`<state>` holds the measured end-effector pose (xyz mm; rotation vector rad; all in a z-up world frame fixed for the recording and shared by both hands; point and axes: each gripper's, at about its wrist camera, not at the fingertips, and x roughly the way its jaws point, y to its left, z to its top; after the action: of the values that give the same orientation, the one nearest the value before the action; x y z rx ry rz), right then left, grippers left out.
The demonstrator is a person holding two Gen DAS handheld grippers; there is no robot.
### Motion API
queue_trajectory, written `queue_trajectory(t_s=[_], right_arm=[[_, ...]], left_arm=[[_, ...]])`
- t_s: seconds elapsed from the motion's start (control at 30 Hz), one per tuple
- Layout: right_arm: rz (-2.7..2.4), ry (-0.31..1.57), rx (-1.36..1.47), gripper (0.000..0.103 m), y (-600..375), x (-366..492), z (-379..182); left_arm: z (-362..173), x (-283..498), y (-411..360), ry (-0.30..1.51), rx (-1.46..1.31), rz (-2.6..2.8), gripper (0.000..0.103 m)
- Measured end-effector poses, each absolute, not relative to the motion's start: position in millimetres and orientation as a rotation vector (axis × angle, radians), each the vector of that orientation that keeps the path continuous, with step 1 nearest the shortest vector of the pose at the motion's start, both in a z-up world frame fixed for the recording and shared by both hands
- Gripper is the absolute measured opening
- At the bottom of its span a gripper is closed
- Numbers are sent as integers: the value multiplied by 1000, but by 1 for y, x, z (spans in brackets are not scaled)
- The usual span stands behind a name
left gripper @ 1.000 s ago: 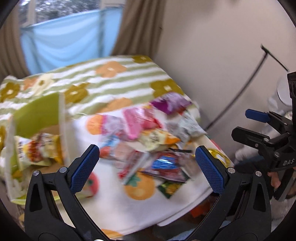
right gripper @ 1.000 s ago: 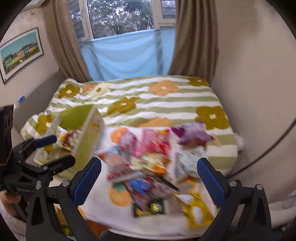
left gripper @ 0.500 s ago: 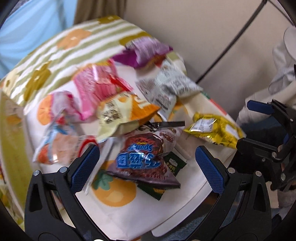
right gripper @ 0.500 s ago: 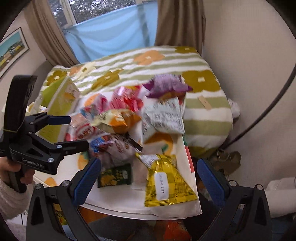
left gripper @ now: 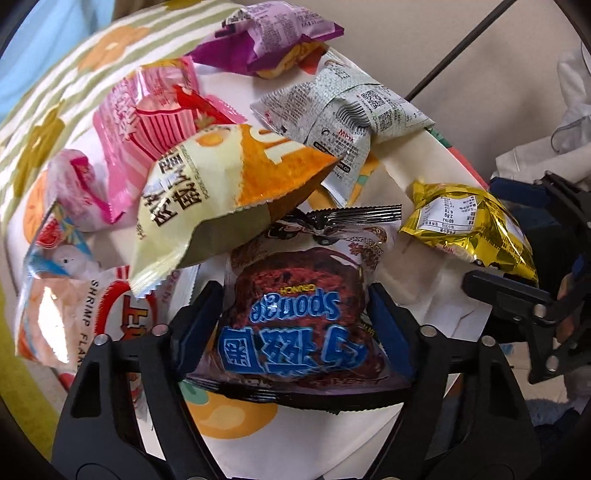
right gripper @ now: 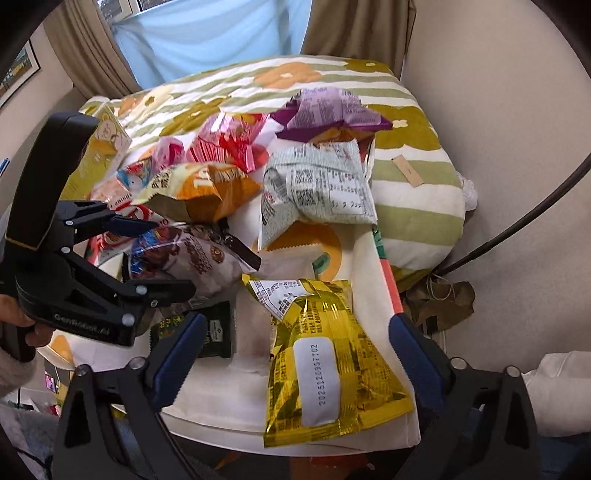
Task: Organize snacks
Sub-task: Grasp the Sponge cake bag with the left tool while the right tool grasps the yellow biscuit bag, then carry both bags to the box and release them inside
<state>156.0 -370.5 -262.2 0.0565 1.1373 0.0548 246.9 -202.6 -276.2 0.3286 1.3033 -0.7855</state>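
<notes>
**Operator:** State your tool status and where the target lies.

**Guide:** Your left gripper (left gripper: 295, 314) straddles the brown Sponge Crunch bag (left gripper: 299, 295), which lies at the near edge of the pile on the white fruit-print cloth (left gripper: 436, 302). Its jaws have just been closing, and the blue pads now sit against the bag's two sides; treat this as a light clench on the bag, not yet a firm one. Your right gripper (right gripper: 295, 339) has also just been narrowing, but its pads are apart with the gold foil bag (right gripper: 325, 362) between them, untouched.

**Operator:** Which relation governs the coming move?

**Guide:** The brown bag's long axis runs away from you, so your left pads cross its short width. Its far, crimped end is tucked under the yellow-and-orange bag (left gripper: 229, 184). Expect that bag to shift when you lift.

**Operator:** Materials?

**Guide:** All bags are air-filled film pillows: glossy, crinkled, slippery. The gold foil is stiff and creased, with a white label. The purple bag (left gripper: 273, 33) and the grey printed bag (left gripper: 340, 110) lie at the far side.
</notes>
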Motion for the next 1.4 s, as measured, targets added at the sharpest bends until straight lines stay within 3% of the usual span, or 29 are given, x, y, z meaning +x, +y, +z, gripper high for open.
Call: queue_trajectory(t_s=[0.3, 0.57, 0.7, 0.9, 1.4], right_arm=[[62, 1182, 50, 80, -373, 157, -279], [74, 1205, 70, 67, -375, 159, -289], [84, 1221, 84, 54, -378, 158, -297], [99, 1189, 106, 47, -379, 151, -295], [184, 1048, 34, 45, -361, 130, -233]], left_arm=[[-274, 243, -196, 1277, 314, -774, 65], [-270, 229, -188, 1290, 302, -737, 65], [-269, 224, -183, 1295, 283, -713, 65], [-260, 212, -178, 1278, 273, -678, 65], [-177, 165, -148, 1087, 199, -541, 65]])
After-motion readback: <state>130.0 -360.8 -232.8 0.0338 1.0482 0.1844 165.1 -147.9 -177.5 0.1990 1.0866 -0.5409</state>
